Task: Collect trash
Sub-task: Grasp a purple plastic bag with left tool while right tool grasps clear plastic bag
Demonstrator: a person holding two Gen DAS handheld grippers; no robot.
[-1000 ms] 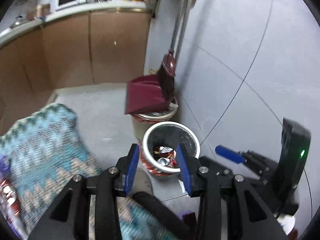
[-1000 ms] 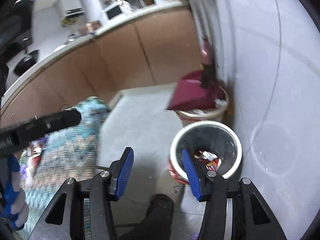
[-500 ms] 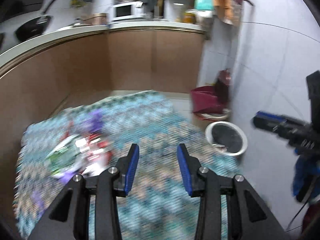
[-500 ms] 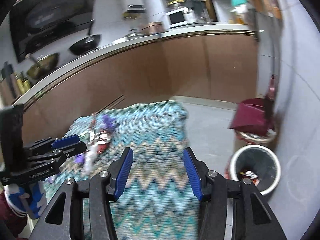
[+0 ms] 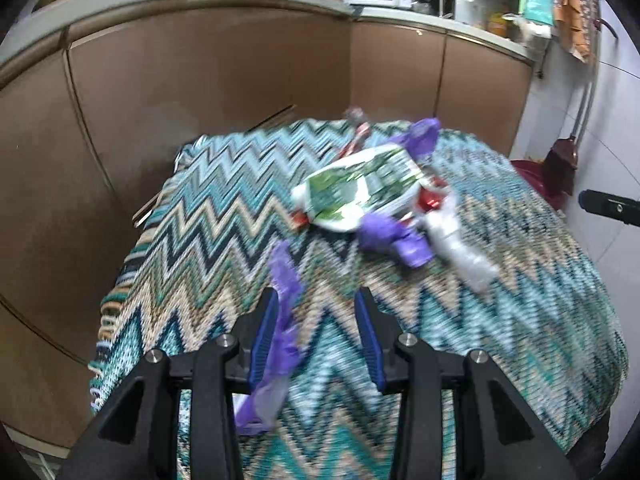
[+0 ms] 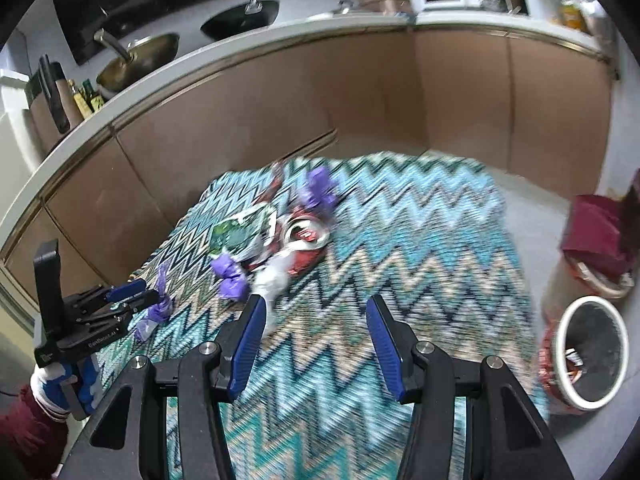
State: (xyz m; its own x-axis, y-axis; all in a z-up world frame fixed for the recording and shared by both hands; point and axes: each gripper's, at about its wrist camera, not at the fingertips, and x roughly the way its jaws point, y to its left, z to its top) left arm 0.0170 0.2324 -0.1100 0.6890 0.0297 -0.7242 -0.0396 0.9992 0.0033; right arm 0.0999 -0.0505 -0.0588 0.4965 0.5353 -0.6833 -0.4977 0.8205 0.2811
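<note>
Here, trash pile (image 5: 372,196) litters zigzag cloth (image 6: 400,248); both jaws released, seemingly empty.

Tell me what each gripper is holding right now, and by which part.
Nothing is held. The left gripper and right gripper both stand open above the zigzag cloth; a purple wrapper lies by the left fingers, ungripped.

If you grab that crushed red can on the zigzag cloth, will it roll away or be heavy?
The can looks squashed and dented, so it probably won't roll far. Its top looks open, so it's likely empty and light. The shiny metal might slip between the right gripper pads, and bent edges could be sharp.
</note>
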